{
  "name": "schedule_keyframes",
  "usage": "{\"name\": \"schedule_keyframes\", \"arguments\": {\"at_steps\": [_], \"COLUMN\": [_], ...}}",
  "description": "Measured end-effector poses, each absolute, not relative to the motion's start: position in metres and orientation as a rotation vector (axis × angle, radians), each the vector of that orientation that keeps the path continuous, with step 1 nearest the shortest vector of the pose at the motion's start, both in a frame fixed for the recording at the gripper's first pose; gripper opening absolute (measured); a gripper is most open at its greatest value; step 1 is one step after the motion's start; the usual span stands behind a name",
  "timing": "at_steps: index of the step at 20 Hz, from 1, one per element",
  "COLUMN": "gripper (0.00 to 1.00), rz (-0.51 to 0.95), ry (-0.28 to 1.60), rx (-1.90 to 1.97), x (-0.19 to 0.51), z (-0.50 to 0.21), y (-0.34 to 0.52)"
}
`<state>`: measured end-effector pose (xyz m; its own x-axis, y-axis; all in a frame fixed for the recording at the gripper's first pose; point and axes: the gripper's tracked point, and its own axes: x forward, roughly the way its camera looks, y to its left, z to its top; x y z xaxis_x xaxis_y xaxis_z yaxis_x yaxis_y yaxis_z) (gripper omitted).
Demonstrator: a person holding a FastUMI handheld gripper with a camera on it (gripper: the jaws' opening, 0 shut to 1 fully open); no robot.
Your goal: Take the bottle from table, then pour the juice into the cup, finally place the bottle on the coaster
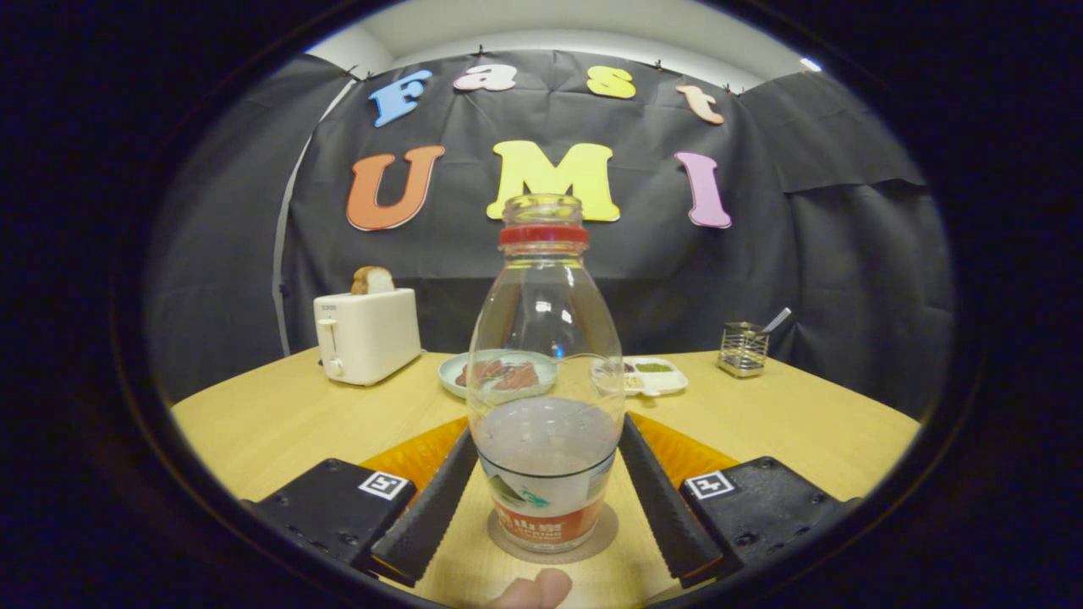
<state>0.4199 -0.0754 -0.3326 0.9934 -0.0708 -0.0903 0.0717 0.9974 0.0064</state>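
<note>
Item: bottle (546, 397), clear, uncapped, a red ring at the neck, a printed label round the base; upright on a round coaster (554, 537) on the wooden table (279, 423), between the two fingers of the gripper (546, 491). Contents: a little pale liquid low in the body, the rest empty. Gripper state: fingers close against the bottle's two sides; whether both press on it or have just parted from it cannot be told. Step, as judged: the last one, setting the bottle on the coaster, since its base lies within the coaster's outline. Next move, as judged: open the fingers evenly and draw straight back, so neither pad drags the light bottle over. A fingertip (533, 590) of the person shows just behind the coaster. Beyond the bottle: a toaster (365, 337) holding bread, a plate (464, 372) of food, a small white tray (656, 376), a wire holder (743, 348).
</note>
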Motion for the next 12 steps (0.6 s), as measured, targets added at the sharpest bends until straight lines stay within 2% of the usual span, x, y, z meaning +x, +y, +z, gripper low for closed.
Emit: {"name": "schedule_keyframes", "arguments": {"at_steps": [4,12], "gripper": [1.0,1.0], "rz": [-0.081,-0.042], "ry": [0.084,0.003], "rx": [0.02,0.028], "x": [0.411,0.362], "z": [-0.327,-0.259], "y": [-0.08,-0.065]}}
